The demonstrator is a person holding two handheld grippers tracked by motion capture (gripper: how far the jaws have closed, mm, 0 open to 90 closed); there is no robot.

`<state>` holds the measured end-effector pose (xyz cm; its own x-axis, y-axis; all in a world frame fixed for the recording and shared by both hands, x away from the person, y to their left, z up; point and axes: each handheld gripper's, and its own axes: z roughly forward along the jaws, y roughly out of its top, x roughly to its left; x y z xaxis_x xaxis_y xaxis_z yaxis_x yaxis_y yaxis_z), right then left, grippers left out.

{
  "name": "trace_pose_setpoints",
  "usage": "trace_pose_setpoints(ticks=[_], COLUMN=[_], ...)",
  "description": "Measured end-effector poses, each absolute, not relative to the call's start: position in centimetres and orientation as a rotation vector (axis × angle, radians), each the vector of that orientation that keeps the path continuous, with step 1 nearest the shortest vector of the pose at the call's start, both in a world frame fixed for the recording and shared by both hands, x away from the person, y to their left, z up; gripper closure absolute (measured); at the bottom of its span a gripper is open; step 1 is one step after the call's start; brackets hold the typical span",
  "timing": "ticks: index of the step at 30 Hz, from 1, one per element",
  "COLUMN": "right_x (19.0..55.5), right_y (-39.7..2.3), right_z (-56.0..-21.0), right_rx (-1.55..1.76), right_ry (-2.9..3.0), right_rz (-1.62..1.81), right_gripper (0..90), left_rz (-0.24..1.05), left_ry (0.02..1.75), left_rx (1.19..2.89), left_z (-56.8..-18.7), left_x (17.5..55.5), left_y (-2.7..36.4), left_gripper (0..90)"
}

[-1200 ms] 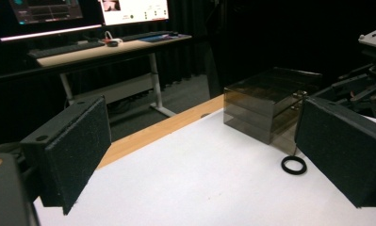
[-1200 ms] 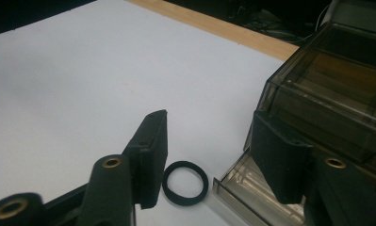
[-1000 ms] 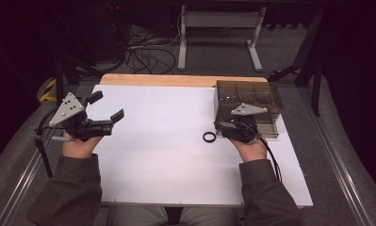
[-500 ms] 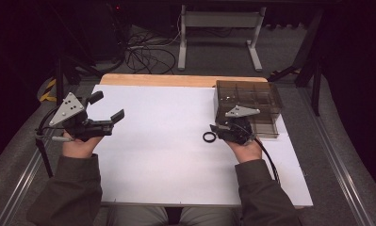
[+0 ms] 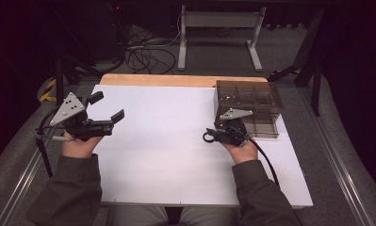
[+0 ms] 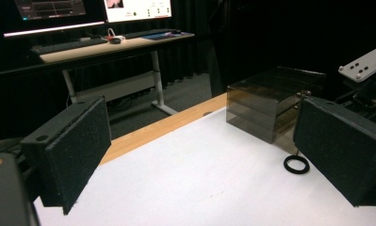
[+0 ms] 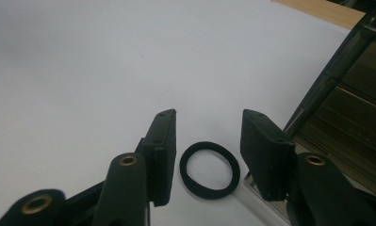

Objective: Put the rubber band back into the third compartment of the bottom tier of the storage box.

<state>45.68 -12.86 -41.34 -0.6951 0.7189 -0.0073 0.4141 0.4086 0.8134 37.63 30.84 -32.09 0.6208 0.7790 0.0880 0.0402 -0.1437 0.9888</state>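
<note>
Black rubber ring (image 7: pixel 209 170) lies flat on the white table (image 5: pixel 176 155) near its right edge, just beside the smoky plastic box (image 5: pixel 248 107). It sits between the right gripper's (image 7: pixel 209 141) jaws, which have just been closing but stand clear of it. Left gripper (image 6: pixel 200 146), well apart, gapes wide.

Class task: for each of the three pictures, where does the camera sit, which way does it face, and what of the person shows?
High view: above the table, facing forward and down; both forearms, left gripper, right gripper.
Left gripper view: between open jaws, facing the box.
Right gripper view: facing down; jaws flank the ring.
Shared by all: ring, box.
</note>
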Motion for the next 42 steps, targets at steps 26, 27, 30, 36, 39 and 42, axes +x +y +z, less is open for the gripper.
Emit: trace_pose_setpoints(ticks=[26,27,30,36,39,42], right_x=[46.2,46.3,46.3,46.4,46.6,46.6], right_y=[-11.7,-11.7,-11.5,-11.3,-11.2,-11.0], right_z=[-43.5,-43.6,-43.8,-44.3,-44.6,-44.9], right_rx=[0.937,0.934,0.933,0.931,0.927,0.933], right_ry=[2.397,2.399,2.411,2.432,2.445,2.453], right_rz=[1.141,1.142,1.131,1.107,1.082,1.073], right_gripper=[65.3,65.5,66.7,69.3,70.7,72.1], left_rz=[0.738,0.738,0.738,0.735,0.732,0.733], left_ry=[0.706,0.705,0.703,0.709,0.713,0.710], left_rx=[1.598,1.598,1.606,1.602,1.600,1.603], left_z=[-32.2,-32.2,-32.2,-32.3,-32.4,-32.4], left_x=[37.7,37.7,37.7,37.8,37.9,37.9], left_y=[30.9,30.8,30.9,30.9,30.9,30.8], left_gripper=[5.5,5.5,5.6,5.6,5.6,5.6])
